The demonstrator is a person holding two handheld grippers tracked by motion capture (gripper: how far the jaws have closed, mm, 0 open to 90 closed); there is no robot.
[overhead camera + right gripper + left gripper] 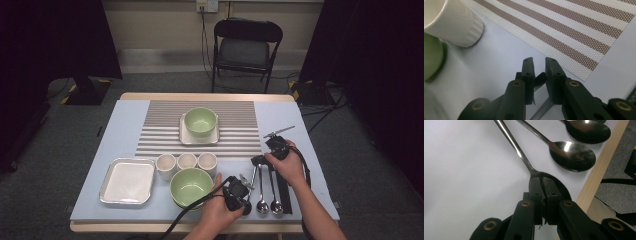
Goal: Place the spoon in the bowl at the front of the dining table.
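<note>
Three steel spoons lie side by side at the table's front right. My left gripper (244,202) (541,180) is shut on the rim of the leftmost spoon's (516,147) bowl, close to the table's front edge. That spoon's handle runs away from the jaws across the pale blue cloth. My right gripper (258,161) (539,61) sits at the far ends of the spoon handles, beside the striped placemat (574,37). A flat handle end (541,78) lies across the narrow gap between its jaws, and both pads meet it. It looks like the same spoon.
The other two spoons (268,205) (571,155) lie just right of the held one, with a black strip (285,192) beyond them. A green bowl (191,186), three white cups (186,161) and a square plate (128,181) stand to the left. A second green bowl (200,121) sits on the placemat.
</note>
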